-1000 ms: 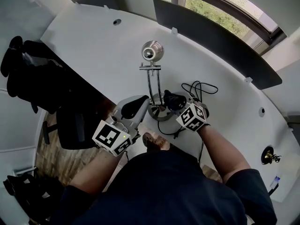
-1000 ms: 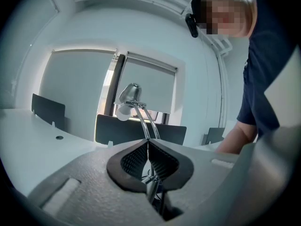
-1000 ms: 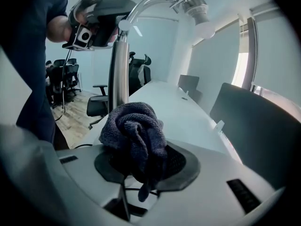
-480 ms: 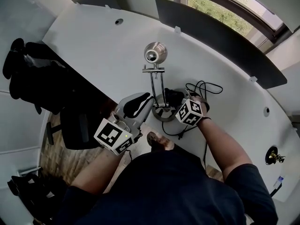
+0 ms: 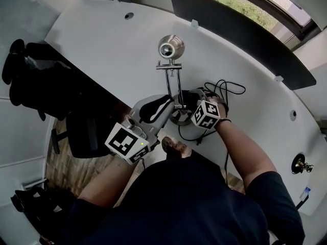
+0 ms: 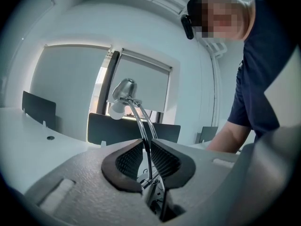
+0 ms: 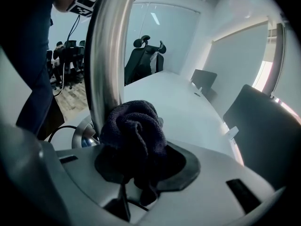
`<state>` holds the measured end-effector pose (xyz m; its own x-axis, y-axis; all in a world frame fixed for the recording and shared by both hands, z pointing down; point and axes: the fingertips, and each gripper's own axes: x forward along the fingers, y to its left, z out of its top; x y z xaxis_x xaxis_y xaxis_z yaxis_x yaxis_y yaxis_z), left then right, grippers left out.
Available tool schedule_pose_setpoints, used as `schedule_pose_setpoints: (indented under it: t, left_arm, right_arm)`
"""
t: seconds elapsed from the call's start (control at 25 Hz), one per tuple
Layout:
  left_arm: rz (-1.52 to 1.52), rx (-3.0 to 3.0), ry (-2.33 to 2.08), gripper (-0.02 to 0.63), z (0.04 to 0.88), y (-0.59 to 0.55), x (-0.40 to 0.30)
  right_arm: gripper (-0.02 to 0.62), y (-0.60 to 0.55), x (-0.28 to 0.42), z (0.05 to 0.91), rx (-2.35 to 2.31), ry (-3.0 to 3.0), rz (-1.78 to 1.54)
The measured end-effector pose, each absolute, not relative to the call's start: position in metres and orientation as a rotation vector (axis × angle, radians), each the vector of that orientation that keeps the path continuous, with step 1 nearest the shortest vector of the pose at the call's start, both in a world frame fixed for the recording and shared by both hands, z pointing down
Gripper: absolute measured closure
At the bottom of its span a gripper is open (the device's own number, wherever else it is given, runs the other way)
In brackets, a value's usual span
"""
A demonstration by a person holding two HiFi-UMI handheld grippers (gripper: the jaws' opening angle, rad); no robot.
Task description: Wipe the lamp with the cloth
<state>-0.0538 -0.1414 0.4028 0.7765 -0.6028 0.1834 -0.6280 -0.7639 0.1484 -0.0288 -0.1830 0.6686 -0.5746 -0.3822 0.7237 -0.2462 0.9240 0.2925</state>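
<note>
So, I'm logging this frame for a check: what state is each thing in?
lamp: upright on the desk
left claw: shut on the lamp's thin rods
right claw: shut on the cloth
cloth: bunched, against the lamp's stem
cable: loosely looped on the desk

White curved desk (image 5: 102, 40) bearing a lamp (image 5: 173, 86) and black cable (image 5: 225, 88).

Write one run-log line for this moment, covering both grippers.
left gripper: shut on lamp | right gripper: shut on cloth | cloth: against lamp
</note>
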Motion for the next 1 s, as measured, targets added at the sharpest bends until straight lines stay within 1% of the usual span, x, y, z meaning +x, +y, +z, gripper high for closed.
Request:
schedule_pose_setpoints:
  t: [0.32,0.8,1.0]
  left_arm:
    - [0.176,2.752,-0.978,0.566,0.406,-0.145,-0.053]
    - [0.112,2.749,-0.955,0.566,0.405,-0.145,-0.053]
    - [0.115,2.774,-0.922,0.566,0.405,-0.145,-0.053]
  right_arm:
    - [0.456,-0.167,-0.026,0.67,0.385,-2.187,-0.231]
    - [0.457,-0.117,-0.013,0.674,0.445,-2.142,-0.113]
    - [0.457,-0.089,-0.023,0.675,0.416,-2.139,-0.067]
